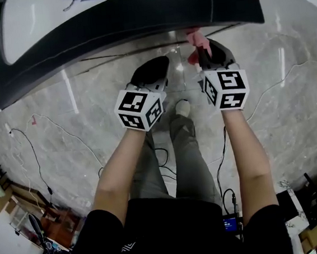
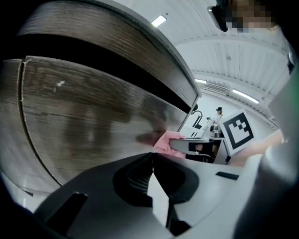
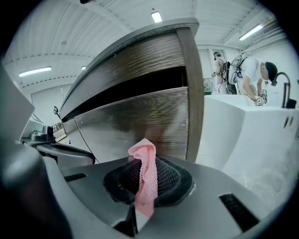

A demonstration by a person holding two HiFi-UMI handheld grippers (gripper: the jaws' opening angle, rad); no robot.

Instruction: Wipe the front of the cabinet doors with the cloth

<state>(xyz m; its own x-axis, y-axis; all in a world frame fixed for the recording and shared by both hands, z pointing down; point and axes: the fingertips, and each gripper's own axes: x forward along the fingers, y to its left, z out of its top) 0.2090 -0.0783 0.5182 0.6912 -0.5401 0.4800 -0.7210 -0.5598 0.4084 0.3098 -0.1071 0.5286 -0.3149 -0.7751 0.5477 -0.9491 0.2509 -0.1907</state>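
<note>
Right claw (image 3: 145,193) clamped on pink cloth (image 3: 146,163). Cloth pinched between jaws, free end standing up and folded over, close to grey wood-grain cabinet door (image 3: 140,121); contact with door unclear. Left claw (image 2: 152,179) closed, jaws together, nothing between them, just beside right claw, facing same door. Marble floor (image 1: 60,105) below both claws.
</note>
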